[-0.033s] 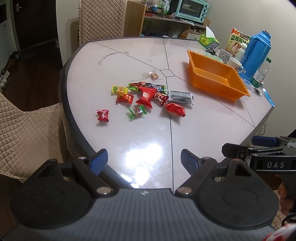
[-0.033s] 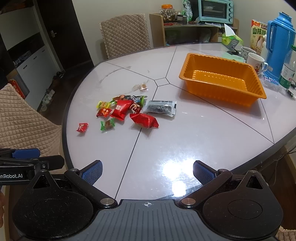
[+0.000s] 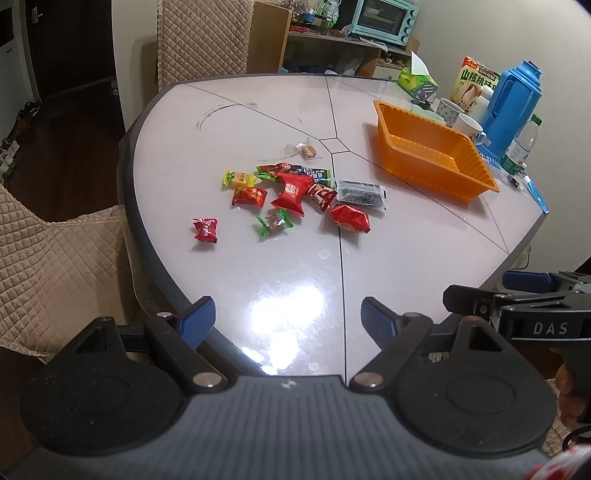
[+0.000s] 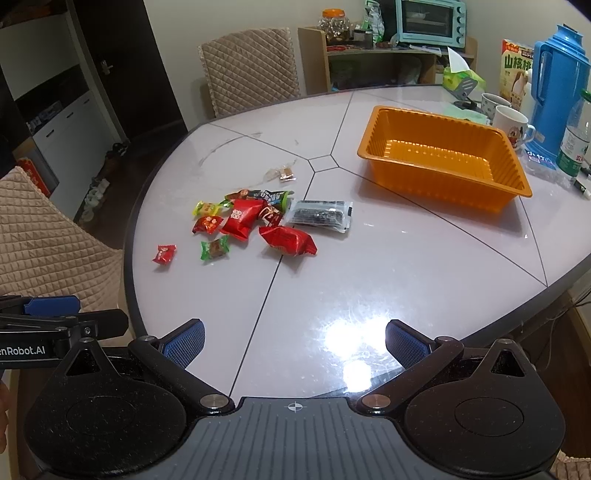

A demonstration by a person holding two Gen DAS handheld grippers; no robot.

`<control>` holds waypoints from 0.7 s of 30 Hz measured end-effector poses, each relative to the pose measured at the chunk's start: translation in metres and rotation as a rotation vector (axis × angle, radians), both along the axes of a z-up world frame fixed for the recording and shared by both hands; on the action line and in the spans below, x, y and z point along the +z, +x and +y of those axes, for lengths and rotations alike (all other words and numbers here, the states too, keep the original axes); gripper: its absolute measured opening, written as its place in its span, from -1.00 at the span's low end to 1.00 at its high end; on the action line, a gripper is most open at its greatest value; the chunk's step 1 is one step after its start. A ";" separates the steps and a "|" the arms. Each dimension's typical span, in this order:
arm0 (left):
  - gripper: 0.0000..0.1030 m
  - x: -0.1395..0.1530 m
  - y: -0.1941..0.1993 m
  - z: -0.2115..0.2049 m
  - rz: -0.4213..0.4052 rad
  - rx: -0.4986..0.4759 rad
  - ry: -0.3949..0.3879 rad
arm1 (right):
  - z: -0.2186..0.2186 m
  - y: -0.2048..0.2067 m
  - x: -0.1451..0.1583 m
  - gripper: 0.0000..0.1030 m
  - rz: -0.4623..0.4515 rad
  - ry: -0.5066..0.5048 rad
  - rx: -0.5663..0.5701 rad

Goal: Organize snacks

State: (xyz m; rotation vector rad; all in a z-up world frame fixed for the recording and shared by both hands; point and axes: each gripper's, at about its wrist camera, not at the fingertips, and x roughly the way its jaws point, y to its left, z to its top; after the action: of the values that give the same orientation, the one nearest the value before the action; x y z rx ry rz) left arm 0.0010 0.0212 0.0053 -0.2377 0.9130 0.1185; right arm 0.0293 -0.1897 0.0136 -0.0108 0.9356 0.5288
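Several wrapped snacks lie loose near the middle of the white table (image 3: 258, 122): a big red packet (image 3: 291, 192), a second red packet (image 4: 288, 240), a dark clear packet (image 4: 319, 216), a green-wrapped candy (image 3: 274, 223), a yellow one (image 3: 240, 179) and a clear-wrapped brown candy (image 3: 308, 151). One small red candy (image 3: 205, 229) sits apart on the left. The orange tray (image 4: 436, 184) stands to their right with nothing in it. My left gripper (image 3: 286, 321) and right gripper (image 4: 295, 341) hover open over the table's near edge, well short of the snacks, both holding nothing.
Behind the tray stand a blue thermos (image 4: 557, 81), two mugs (image 4: 511, 123), a water bottle (image 4: 574, 144), a snack box (image 3: 476, 85) and a tissue box (image 4: 461, 79). Quilted chairs stand at the left (image 3: 55, 258) and far side (image 4: 251, 66). A teal oven (image 4: 430, 18) sits on a shelf.
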 end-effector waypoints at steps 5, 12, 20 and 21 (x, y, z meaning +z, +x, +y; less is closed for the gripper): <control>0.64 0.000 0.000 0.000 0.000 0.000 0.000 | 0.000 0.000 0.000 1.00 0.001 0.000 0.001; 0.64 -0.002 0.001 0.001 0.003 0.005 -0.002 | 0.003 0.002 0.000 1.00 0.003 -0.002 0.004; 0.64 -0.005 0.005 0.002 0.011 0.015 -0.005 | 0.008 0.006 -0.003 1.00 0.007 -0.002 0.009; 0.64 -0.005 0.005 0.002 0.012 0.017 -0.005 | 0.009 0.006 -0.004 1.00 0.007 -0.002 0.009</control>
State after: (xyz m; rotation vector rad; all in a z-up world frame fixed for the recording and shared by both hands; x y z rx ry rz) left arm 0.0061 0.0234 0.0003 -0.2499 0.9231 0.1330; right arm 0.0357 -0.1811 0.0101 -0.0147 0.9435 0.5372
